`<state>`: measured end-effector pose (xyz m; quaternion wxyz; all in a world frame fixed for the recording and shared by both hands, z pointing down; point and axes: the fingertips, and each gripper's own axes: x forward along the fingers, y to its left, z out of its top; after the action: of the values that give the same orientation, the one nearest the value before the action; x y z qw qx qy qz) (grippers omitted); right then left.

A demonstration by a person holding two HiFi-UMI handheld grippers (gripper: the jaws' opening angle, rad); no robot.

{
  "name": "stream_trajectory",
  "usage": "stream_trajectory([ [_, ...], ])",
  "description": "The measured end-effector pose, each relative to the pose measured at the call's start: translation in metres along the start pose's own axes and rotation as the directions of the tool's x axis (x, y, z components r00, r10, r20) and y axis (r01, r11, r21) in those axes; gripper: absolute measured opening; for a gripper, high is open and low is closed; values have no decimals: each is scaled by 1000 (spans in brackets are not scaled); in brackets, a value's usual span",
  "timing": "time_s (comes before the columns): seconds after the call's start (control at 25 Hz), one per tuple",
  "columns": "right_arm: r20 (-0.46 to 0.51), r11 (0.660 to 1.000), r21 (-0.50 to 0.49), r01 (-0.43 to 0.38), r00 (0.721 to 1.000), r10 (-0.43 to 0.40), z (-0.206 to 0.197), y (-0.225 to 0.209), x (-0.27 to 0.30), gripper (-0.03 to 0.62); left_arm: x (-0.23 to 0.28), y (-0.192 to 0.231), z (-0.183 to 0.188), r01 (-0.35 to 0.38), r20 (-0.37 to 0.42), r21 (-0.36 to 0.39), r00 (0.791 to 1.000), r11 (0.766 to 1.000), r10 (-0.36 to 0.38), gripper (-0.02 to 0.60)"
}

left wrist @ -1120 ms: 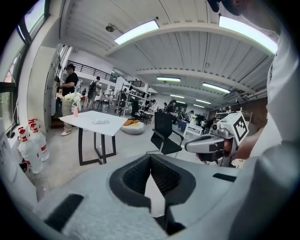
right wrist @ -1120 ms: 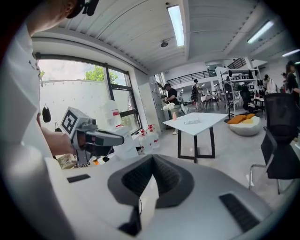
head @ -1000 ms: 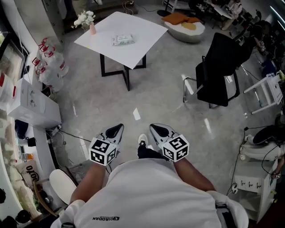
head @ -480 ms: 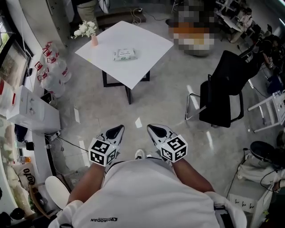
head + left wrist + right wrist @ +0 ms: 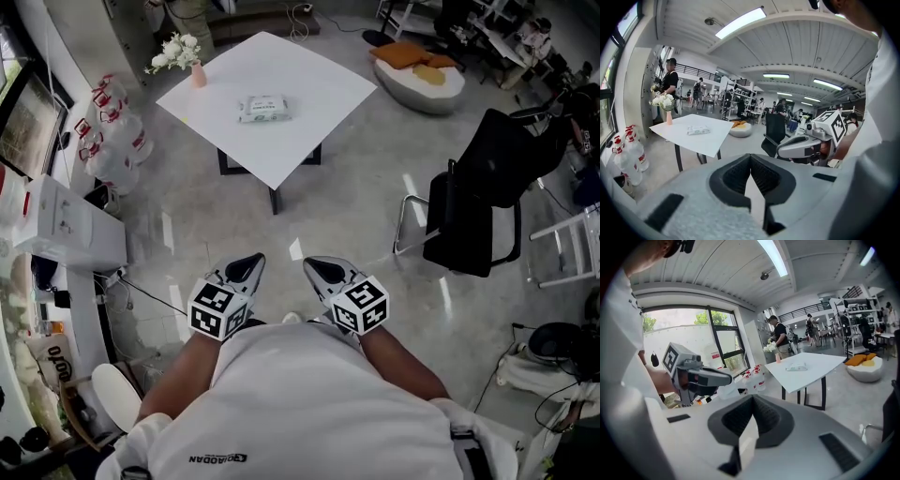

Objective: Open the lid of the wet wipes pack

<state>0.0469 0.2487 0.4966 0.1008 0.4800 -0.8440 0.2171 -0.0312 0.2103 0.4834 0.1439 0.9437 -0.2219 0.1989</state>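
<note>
Table (image 5: 319, 94) with wet wipes pack (image 5: 263, 109) nearer — left gripper (image 5: 251, 263) and right gripper (image 5: 315, 267) pressed together, empty

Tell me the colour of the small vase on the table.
Pink; the vase shows best in the head view.

Bare floor (image 5: 328, 216) runs to the table (image 5: 319, 84), black chair (image 5: 487, 178) (off right) standing aside

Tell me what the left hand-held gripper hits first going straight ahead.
Nothing close: open floor, then probably the white table's near corner, though it may pass just right of it.
</note>
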Motion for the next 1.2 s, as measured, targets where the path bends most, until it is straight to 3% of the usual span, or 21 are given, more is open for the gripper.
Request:
stream_trajectory([
  [0.6, -32, 999, 32, -18, 999, 19, -6, -21, 4, 6, 16, 2, -3, -6, -35, -16, 999, 1000, 5, 0],
  [0.96, -45, 1000, 22, -12, 999, 13, 5, -39, 25, 6, 42, 31, 11, 5, -25, -10, 1000, 1000, -5, 0],
  [1.2, -72, 1000, 24, 0, 997, 1, 12, -60, 49, 7, 60, 75, 22, -20, -14, -35, 1000, 999, 20, 0],
])
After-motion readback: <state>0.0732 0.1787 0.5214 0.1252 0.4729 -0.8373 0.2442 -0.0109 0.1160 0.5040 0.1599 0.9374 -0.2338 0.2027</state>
